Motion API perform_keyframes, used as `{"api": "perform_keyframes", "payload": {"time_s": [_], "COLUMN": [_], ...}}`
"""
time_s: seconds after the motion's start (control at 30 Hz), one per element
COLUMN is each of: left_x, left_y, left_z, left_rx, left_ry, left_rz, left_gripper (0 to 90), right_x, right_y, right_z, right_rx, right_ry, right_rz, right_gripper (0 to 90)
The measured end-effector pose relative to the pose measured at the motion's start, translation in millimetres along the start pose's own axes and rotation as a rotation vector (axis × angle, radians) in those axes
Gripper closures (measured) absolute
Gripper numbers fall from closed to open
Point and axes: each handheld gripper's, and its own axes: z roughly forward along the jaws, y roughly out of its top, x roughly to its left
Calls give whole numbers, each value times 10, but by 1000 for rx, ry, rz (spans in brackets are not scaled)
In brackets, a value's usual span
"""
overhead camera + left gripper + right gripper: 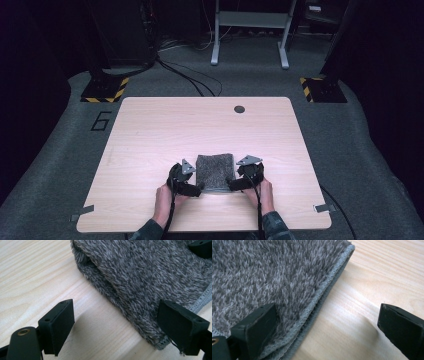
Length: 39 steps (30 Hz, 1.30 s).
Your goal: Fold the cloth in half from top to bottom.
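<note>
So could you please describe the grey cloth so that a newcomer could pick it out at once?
Start at the wooden table and look to its near edge, between the two grippers. The cloth lies flat there, folded into a rectangle. It is the table's one soft thing: fuzzy, mottled grey, with a stitched hem.

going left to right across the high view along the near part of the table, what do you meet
left gripper → folded grey towel → right gripper, all on the wooden table
</note>
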Motion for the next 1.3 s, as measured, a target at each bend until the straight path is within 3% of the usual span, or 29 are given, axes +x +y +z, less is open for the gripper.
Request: {"api": "perform_keyframes", "payload": {"time_s": [0.37, 0.8, 1.0, 1.13, 1.3], "left_x": [102, 75, 114, 187, 350], "left_y": [33, 12, -49, -160, -367], "left_z": [58, 20, -191, -353, -514], "left_rx": [-11, -24, -107, -132, -123], "left_ry": [7, 22, 32, 46, 115], "left_rz": [-46, -40, -80, -114, -145], "left_gripper": [147, 148, 137, 125, 92], "right_x": [-40, -34, -161, -266, -464], "right_y": [92, -37, -148, -269, -501], "right_z": [82, -157, -368, -503, -612], "right_rx": [6, -22, -67, -75, -57], "right_ry": [-17, -43, -16, -35, -88], "right_rz": [6, -3, 54, 94, 130], "right_gripper": [13, 28, 29, 30, 31]}}
